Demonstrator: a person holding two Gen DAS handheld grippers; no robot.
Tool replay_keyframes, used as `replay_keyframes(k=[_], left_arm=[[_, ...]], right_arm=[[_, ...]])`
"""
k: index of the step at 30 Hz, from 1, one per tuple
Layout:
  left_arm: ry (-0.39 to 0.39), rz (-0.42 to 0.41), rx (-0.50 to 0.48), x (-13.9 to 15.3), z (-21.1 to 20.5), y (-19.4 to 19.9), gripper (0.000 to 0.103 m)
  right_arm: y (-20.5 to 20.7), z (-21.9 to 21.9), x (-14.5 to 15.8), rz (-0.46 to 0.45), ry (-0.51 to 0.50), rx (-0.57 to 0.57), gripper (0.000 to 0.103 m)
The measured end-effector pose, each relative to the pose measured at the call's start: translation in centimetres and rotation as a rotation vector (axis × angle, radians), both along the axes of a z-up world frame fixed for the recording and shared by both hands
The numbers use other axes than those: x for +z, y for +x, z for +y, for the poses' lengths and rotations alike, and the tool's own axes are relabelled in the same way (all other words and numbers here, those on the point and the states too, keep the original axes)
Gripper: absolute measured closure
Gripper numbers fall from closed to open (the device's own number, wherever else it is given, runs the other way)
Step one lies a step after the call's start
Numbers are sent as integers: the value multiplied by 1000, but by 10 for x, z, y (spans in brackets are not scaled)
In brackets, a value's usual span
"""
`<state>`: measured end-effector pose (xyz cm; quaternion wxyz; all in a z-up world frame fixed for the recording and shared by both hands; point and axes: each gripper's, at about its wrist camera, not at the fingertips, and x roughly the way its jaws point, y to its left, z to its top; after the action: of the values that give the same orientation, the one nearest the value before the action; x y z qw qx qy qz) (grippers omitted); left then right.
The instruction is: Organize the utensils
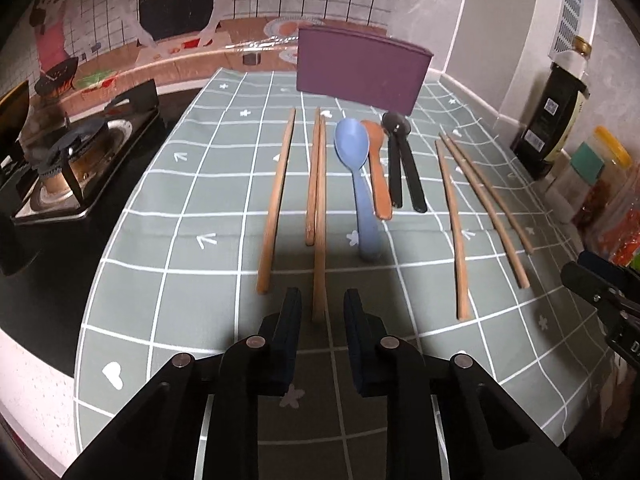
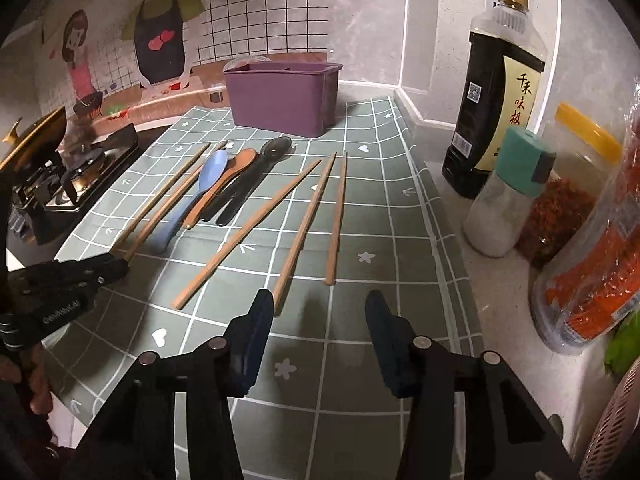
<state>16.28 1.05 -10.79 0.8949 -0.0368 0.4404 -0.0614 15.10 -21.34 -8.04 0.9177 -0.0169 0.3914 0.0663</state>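
Note:
On a grey-green checked mat [image 1: 160, 280] lie several wooden chopsticks, a blue spoon [image 1: 354, 152], a brown spoon [image 1: 378, 176] and two black spoons [image 1: 402, 164]. A purple bin [image 1: 360, 68] stands behind them. My left gripper [image 1: 323, 304] sits low over the mat, its jaws narrow around the near end of one chopstick [image 1: 319, 240], with a gap on each side. In the right wrist view, my right gripper [image 2: 320, 308] is open above the near ends of the right-hand chopsticks [image 2: 300, 232]; one end lies beside its left finger [image 2: 260, 316]. The left gripper [image 2: 118, 266] shows at the left edge.
A gas stove [image 1: 68, 168] sits left of the mat. Along the right wall stand a dark sauce bottle [image 2: 496, 92], a teal-capped shaker [image 2: 508, 200], a jar [image 2: 568, 208] and a bag of red contents [image 2: 600, 272]. A pink colander [image 2: 616, 420] is at the bottom right.

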Motion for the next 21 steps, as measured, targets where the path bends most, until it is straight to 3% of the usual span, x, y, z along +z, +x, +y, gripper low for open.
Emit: replay_keyframes(k=[6, 14, 21], left_arm=[[8, -4, 8, 0, 1, -1, 97], [12, -65, 19, 15, 7, -8, 97], [18, -95, 30, 23, 17, -17, 97]], right_arm=[[-4, 15, -3, 21, 27, 44, 70], [8, 44, -7, 106, 138, 119, 72], [18, 81, -19, 148, 106, 114, 72]])
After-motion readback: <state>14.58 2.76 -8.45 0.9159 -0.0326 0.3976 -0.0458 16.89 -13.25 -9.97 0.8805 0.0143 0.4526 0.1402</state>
